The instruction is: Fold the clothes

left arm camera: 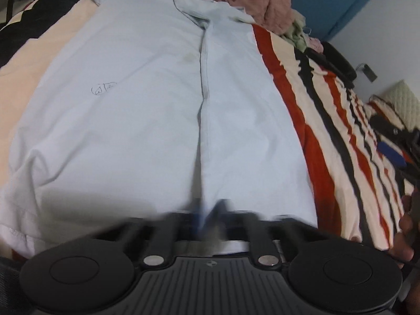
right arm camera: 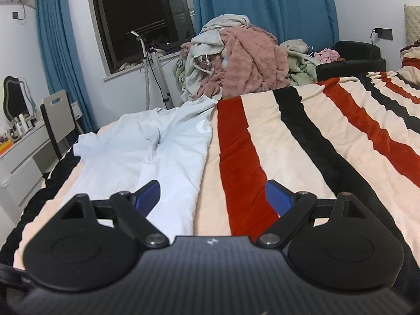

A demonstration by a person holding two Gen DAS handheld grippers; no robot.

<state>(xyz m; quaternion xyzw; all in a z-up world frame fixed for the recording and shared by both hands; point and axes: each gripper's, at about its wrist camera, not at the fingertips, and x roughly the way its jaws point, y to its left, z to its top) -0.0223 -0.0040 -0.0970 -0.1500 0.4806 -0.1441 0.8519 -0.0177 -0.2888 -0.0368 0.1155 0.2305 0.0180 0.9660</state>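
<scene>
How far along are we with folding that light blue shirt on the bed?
Done: the light blue shirt lies spread on the striped blanket, one side panel already turned in along a lengthwise crease. In hand: the left gripper is shut at the shirt's near hem; blur hides whether it pinches cloth. The right gripper is open and empty over the shirt's edge. Left: the remaining folds, then the clothes pile.
</scene>
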